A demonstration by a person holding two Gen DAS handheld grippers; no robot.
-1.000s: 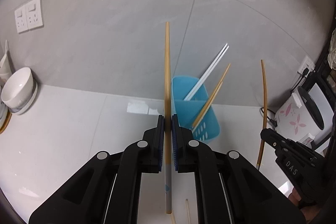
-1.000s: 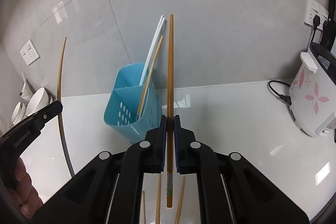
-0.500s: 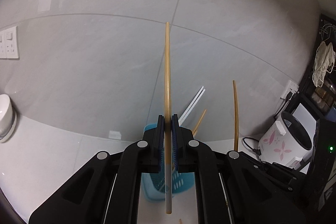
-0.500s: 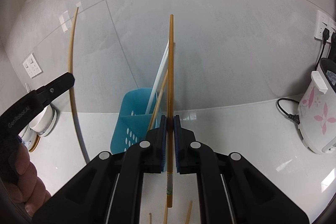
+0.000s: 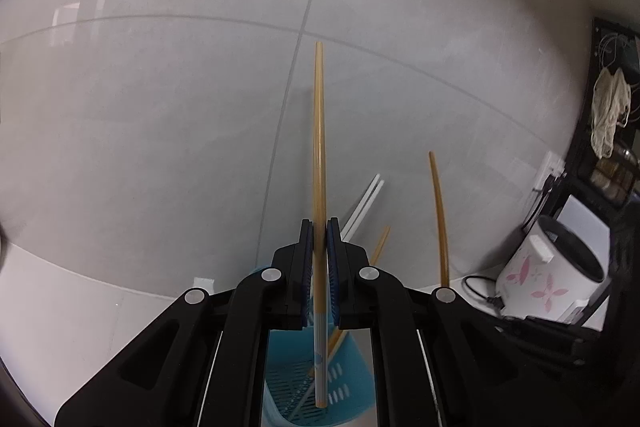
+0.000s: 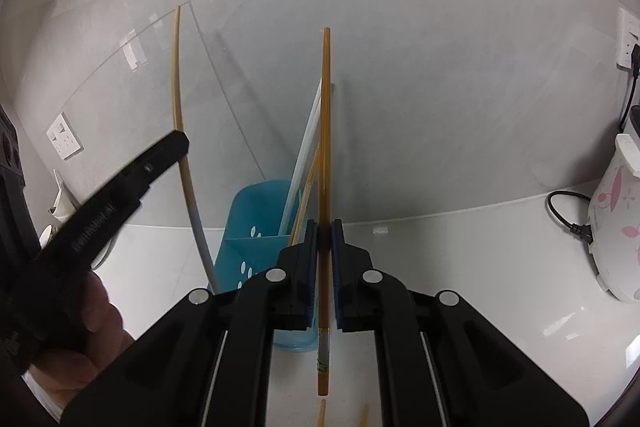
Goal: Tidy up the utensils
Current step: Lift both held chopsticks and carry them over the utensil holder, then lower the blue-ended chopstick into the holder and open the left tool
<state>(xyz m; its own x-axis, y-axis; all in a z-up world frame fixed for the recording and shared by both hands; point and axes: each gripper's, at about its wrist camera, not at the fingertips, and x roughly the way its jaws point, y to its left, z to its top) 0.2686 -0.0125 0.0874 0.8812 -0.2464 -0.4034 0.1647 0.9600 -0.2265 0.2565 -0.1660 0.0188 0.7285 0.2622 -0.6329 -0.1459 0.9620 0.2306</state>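
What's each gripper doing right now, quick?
Left gripper: closed on a wooden chopstick, above the blue utensil basket.
Right gripper: closed on another wooden chopstick.

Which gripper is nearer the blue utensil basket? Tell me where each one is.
Left. The left gripper hangs right above the blue utensil basket, its chopstick over the opening. The right gripper holds its chopstick beside the basket.

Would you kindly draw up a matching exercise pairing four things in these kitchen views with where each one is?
Things:
1. left gripper
2. white chopsticks
3. rice cooker
4. loose chopsticks

Places or states:
A. standing in the blue holder
B. lying on the counter
C. plugged in by the wall at the right
D. shut on a wooden chopstick

Pairs: 1-D, 2-A, 3-C, 4-B
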